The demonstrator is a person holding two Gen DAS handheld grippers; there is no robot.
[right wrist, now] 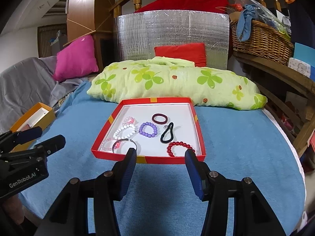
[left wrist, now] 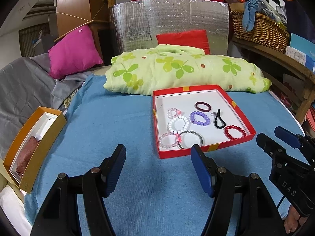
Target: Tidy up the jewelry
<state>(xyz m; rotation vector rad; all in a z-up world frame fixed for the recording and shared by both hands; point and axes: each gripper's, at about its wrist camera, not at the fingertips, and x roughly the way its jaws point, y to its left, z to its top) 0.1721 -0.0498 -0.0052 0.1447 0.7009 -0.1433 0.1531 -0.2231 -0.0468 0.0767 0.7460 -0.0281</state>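
A red tray [left wrist: 206, 151] [right wrist: 146, 159] on the blue blanket holds several pieces: a red bead bracelet [left wrist: 235, 131] [right wrist: 180, 147], a purple bead bracelet [left wrist: 199, 118] [right wrist: 148, 130], a white bead bracelet [left wrist: 178, 125] [right wrist: 124, 131], a grey bangle [left wrist: 192, 139] [right wrist: 126, 144], a black hair tie [left wrist: 218, 119] [right wrist: 167, 133] and a maroon hair tie [left wrist: 202, 106] [right wrist: 159, 118]. My left gripper [left wrist: 158, 153] is open and empty, just short of the tray's near left corner. My right gripper [right wrist: 160, 153] is open and empty at the tray's near edge.
An open orange box [left wrist: 35, 147] [right wrist: 33, 118] with a reddish cloth inside lies at the blanket's left edge. A green clover quilt [left wrist: 177, 70] [right wrist: 173, 80] lies behind the tray. A wicker basket [left wrist: 259, 31] stands on a wooden shelf at right.
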